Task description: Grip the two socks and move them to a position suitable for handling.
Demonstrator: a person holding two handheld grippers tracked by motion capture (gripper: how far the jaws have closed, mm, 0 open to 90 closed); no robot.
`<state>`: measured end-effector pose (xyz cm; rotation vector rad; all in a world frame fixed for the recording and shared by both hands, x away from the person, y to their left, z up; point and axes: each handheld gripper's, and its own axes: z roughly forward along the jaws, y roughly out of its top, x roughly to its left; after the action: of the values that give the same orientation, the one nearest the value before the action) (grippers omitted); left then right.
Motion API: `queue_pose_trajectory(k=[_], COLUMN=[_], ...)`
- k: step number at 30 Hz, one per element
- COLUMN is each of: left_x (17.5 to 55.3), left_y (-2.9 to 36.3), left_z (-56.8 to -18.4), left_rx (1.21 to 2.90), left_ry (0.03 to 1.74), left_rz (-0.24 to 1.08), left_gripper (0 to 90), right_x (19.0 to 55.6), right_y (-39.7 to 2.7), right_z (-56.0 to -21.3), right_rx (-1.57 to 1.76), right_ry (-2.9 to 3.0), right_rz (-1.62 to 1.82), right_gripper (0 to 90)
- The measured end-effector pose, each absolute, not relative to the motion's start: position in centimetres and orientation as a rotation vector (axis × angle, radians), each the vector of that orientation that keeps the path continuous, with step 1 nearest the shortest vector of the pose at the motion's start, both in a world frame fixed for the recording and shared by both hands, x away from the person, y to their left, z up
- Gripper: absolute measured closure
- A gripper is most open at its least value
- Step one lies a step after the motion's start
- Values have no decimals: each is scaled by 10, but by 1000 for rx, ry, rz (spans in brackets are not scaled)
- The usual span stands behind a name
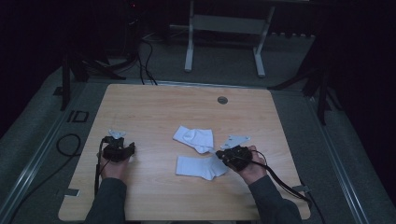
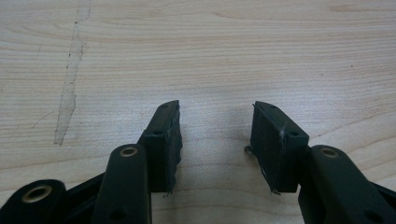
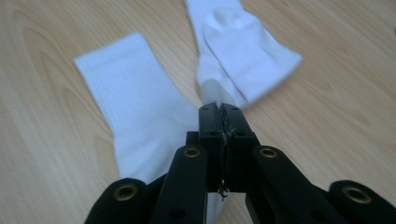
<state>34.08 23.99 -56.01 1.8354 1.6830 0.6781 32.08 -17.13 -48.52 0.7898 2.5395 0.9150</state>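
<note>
Fingers of the right gripper (image 3: 219, 108) pinch the folded white ribbed sock (image 3: 243, 56); left gripper (image 2: 215, 135) half-open, empty.

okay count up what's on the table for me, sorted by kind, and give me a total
White socks: 2, the far sock and the near sock.
Handheld grippers: 2, the left gripper with jaws apart over bare wood, and the right gripper with jaws shut on an end of the far sock.
Round grey fitting in the tabletop: 1.
Total: 5.
</note>
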Motion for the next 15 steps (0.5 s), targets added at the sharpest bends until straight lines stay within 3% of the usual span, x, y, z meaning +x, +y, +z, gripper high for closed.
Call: queue_pose_trajectory(k=[15], left_x=[341], left_y=[240], left_z=[-560], left_rx=[1833], left_ry=[1683], left_rz=[679], left_gripper=[527], right_x=[323], right_y=[-230], right_z=[-503], right_rx=[1021], right_ry=[2454], right_rz=[857], right_gripper=[865])
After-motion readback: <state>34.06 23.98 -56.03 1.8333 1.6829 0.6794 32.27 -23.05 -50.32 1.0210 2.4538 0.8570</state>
